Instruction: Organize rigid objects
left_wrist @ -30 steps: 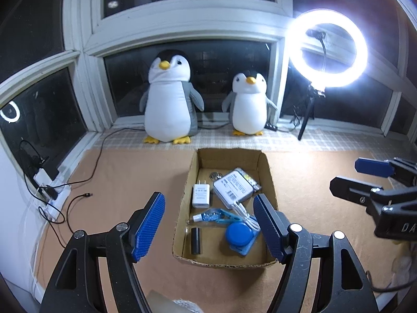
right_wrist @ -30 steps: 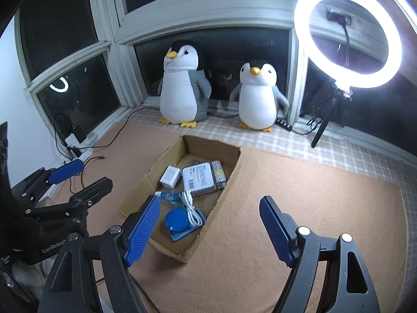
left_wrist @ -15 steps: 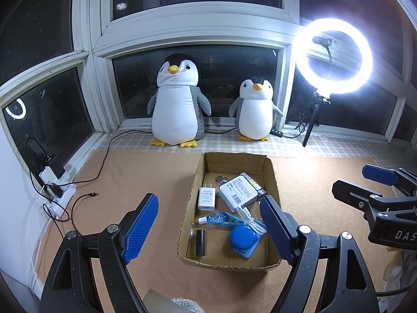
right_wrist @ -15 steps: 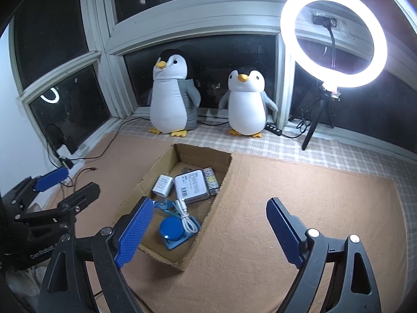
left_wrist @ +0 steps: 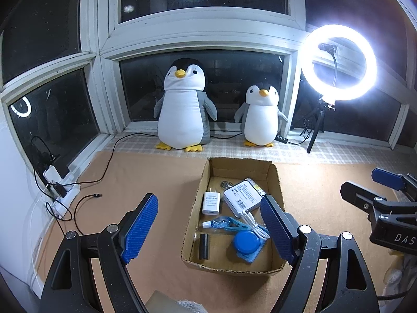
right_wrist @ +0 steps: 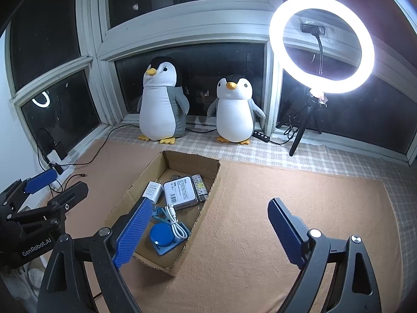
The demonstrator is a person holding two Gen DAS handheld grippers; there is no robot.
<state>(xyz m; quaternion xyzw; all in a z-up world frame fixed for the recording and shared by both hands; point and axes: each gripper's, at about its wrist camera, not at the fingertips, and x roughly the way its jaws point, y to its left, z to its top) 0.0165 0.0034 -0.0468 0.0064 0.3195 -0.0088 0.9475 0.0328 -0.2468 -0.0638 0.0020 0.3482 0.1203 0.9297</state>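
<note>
Left wrist view: cardboard box [left_wrist: 273, 182] of small items just beyond both grippers' empty, wide-spread jaws

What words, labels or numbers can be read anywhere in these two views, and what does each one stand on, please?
"GenRobot.AI": on the body of the left gripper, right wrist view.
"DAS", cut off by the picture's edge: on the body of the right gripper, left wrist view.
Too small to read: print on the white charger, and the label and barcode on the white power bank.
</note>
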